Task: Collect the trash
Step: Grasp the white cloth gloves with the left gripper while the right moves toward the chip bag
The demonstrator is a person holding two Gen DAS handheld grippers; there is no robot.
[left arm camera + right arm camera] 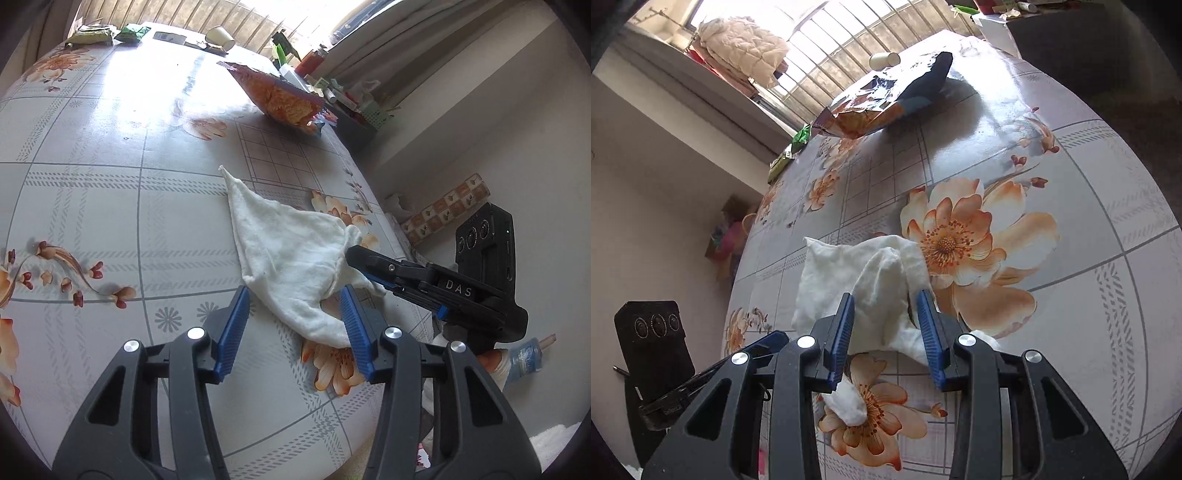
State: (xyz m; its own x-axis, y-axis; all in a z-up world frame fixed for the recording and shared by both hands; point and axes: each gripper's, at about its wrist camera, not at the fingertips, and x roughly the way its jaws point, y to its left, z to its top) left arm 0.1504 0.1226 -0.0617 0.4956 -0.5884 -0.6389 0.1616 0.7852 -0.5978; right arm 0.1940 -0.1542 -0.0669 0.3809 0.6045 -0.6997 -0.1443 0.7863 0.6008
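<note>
A crumpled white cloth (291, 254) lies near the edge of a flower-patterned table (110, 206), its near corner running between the spread fingers of the left gripper (295, 302), pads not pressing it. The right gripper (886, 314) straddles a raised fold; whether its pads pinch the cloth cannot be told. Farther back lies an opened snack bag (284, 98), its contents hidden. A paper cup (220, 37) lies tipped at the glare-washed far edge.

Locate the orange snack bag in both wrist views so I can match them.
Left wrist: snack bag lies upper centre-right on the table, beyond the white cloth.
Right wrist: snack bag lies top centre, beyond the cloth.
Shared landmark: paper cup behind the bag.
</note>
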